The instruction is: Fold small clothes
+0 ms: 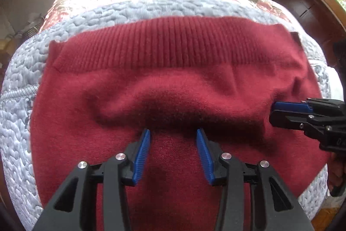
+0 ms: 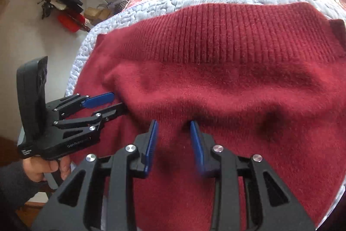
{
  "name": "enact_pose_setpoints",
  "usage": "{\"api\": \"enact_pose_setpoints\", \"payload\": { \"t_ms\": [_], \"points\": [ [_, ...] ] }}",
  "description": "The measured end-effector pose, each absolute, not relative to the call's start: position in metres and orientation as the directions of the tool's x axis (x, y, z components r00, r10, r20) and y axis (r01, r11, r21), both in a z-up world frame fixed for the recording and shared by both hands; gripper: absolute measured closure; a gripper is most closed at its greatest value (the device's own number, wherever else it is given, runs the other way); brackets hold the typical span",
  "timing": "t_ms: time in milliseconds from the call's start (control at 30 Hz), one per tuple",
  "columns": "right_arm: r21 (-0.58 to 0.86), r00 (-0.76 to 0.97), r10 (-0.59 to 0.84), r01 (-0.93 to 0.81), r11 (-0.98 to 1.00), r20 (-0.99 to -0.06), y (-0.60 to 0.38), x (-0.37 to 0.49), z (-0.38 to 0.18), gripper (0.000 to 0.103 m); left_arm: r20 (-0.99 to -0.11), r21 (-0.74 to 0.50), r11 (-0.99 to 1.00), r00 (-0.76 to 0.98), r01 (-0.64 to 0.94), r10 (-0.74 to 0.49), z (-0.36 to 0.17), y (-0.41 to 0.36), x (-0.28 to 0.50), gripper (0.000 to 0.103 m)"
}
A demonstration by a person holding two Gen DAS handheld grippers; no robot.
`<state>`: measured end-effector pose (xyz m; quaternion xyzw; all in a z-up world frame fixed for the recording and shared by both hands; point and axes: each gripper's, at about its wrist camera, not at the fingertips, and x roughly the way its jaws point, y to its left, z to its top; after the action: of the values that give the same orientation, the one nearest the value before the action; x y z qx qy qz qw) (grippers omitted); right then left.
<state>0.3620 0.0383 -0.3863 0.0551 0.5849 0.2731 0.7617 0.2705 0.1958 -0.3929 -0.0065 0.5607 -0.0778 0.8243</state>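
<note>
Sweater (image 1: 173, 83) spread on my quilted bed cover (image 1: 19, 70), ribbed hem farthest from me
Both tongs, left gripper (image 1: 173, 135) and right gripper (image 2: 173, 125), gape released at its near folded edge, probably poised to pinch it

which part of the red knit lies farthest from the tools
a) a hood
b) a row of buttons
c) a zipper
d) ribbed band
d: the ribbed band runs across the far edge of the red knit, next to the grey quilt; both tools, left and right, sit open at a raised fold nearer the camera.
</note>
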Motion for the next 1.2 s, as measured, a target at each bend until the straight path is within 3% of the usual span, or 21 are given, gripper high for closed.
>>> {"api": "enact_pose_setpoints", "payload": {
  "t_ms": [100, 167, 267, 333, 433, 500, 567, 633, 667, 733, 800, 867, 967, 1133, 1200],
  "points": [
    [0.425, 0.2, 0.492, -0.303, 0.853, -0.847, 0.032, 0.365, -0.382, 0.076, -0.929, -0.105, 0.99, 0.348, 0.089, -0.13, -0.389, 0.191, 0.274, 0.055],
    [0.458, 0.258, 0.526, -0.282, 0.843, -0.81, 0.018, 0.357, -0.361, 0.062, -0.899, -0.208, 0.974, 0.374, 0.093, -0.228, -0.371, 0.194, 0.267, 0.054],
    [0.483, 0.3, 0.527, -0.212, 0.849, -0.795, -0.017, 0.335, -0.35, 0.062, -0.86, -0.286, 0.951, 0.405, 0.118, -0.309, -0.355, 0.189, 0.26, 0.054],
    [0.5, 0.329, 0.515, -0.137, 0.855, -0.792, -0.046, 0.318, -0.349, 0.062, -0.878, -0.246, 0.961, 0.392, 0.126, -0.276, -0.362, 0.175, 0.266, 0.053],
    [0.501, 0.32, 0.493, -0.061, 0.863, -0.809, -0.074, 0.296, -0.359, 0.062, -0.93, -0.079, 0.992, 0.35, 0.101, -0.11, -0.386, 0.151, 0.279, 0.048],
    [0.455, 0.272, 0.448, -0.04, 0.89, -0.852, -0.08, 0.286, -0.377, 0.06, -0.931, -0.052, 0.995, 0.357, 0.084, -0.079, -0.39, 0.146, 0.282, 0.046],
    [0.429, 0.254, 0.427, -0.05, 0.902, -0.868, -0.087, 0.277, -0.385, 0.066, -0.931, -0.046, 0.995, 0.357, 0.086, -0.074, -0.385, 0.144, 0.279, 0.047],
    [0.453, 0.267, 0.45, -0.054, 0.89, -0.853, -0.091, 0.265, -0.372, 0.061, -0.925, -0.128, 0.988, 0.35, 0.085, -0.15, -0.371, 0.152, 0.267, 0.047],
    [0.454, 0.288, 0.451, -0.059, 0.889, -0.845, -0.094, 0.258, -0.363, 0.058, -0.917, -0.162, 0.984, 0.357, 0.079, -0.179, -0.359, 0.167, 0.258, 0.045],
    [0.44, 0.311, 0.437, -0.063, 0.896, -0.844, -0.1, 0.244, -0.354, 0.053, -0.902, -0.21, 0.976, 0.375, 0.053, -0.214, -0.341, 0.189, 0.235, 0.031],
    [0.434, 0.284, 0.425, -0.033, 0.9, -0.86, -0.108, 0.232, -0.368, 0.051, -0.884, -0.283, 0.959, 0.389, 0.0, -0.261, -0.326, 0.222, 0.207, 0.025],
    [0.39, 0.23, 0.378, 0.005, 0.921, -0.897, -0.115, 0.228, -0.391, 0.059, -0.881, -0.317, 0.947, 0.385, -0.053, -0.273, -0.317, 0.26, 0.185, 0.024],
    [0.365, 0.246, 0.35, 0.017, 0.931, -0.904, -0.116, 0.224, -0.384, 0.061, -0.898, -0.32, 0.939, 0.355, -0.121, -0.26, -0.306, 0.311, 0.172, 0.024],
    [0.188, 0.368, 0.242, -0.178, 0.966, -0.898, -0.049, 0.202, -0.321, 0.046, -0.892, -0.37, 0.906, 0.353, -0.207, -0.284, -0.304, 0.407, 0.192, 0.02],
    [0.138, 0.383, 0.24, -0.273, 0.952, -0.892, -0.008, 0.193, -0.312, 0.046, -0.886, -0.403, 0.885, 0.341, -0.231, -0.314, -0.312, 0.425, 0.213, 0.02]
  ]
}}
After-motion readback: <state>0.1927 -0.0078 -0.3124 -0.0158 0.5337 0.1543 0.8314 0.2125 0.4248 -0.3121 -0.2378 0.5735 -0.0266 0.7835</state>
